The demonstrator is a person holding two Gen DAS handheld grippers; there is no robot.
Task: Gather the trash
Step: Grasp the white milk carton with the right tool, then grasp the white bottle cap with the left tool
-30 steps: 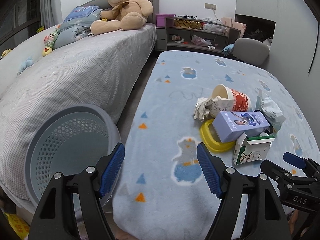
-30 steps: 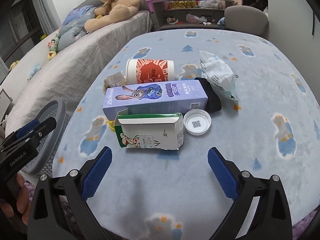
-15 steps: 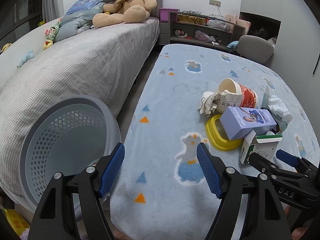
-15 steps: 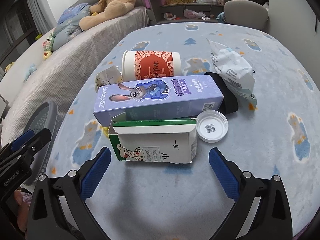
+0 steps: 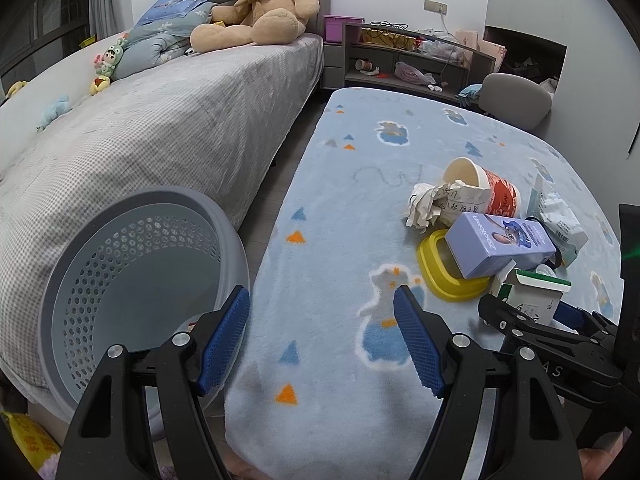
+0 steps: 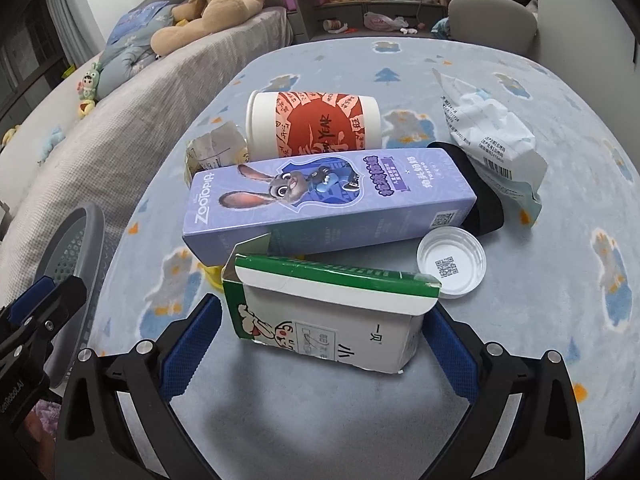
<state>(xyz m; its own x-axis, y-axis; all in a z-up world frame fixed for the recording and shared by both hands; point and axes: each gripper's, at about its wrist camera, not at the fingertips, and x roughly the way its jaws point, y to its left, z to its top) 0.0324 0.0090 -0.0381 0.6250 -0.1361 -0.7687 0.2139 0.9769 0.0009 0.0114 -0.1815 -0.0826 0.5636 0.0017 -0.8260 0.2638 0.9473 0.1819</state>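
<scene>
A pile of trash lies on the blue blanket-covered table (image 5: 360, 184). It holds a green-and-white carton (image 6: 328, 320), a purple Zootopia box (image 6: 320, 200), a red paper cup (image 6: 316, 124), crumpled paper (image 5: 424, 208), a yellow lid (image 5: 436, 264), a white cap (image 6: 452, 260) and a white wrapper (image 6: 492, 140). My right gripper (image 6: 322, 308) is open, with its blue pads on either side of the carton and a small gap on the left. My left gripper (image 5: 320, 300) hangs open and empty over the table's near edge, beside the grey basket (image 5: 72, 280).
The perforated grey basket stands on the floor between the table and a grey bed (image 5: 160, 120). A teddy bear (image 5: 256, 4) sits on that bed. A shelf (image 5: 400, 60) and a grey chair (image 5: 516, 96) stand beyond the table. A black item (image 6: 484, 208) lies under the wrapper.
My right gripper has come forward and down, so the carton now sits between its fingers. The left gripper has hardly moved.
</scene>
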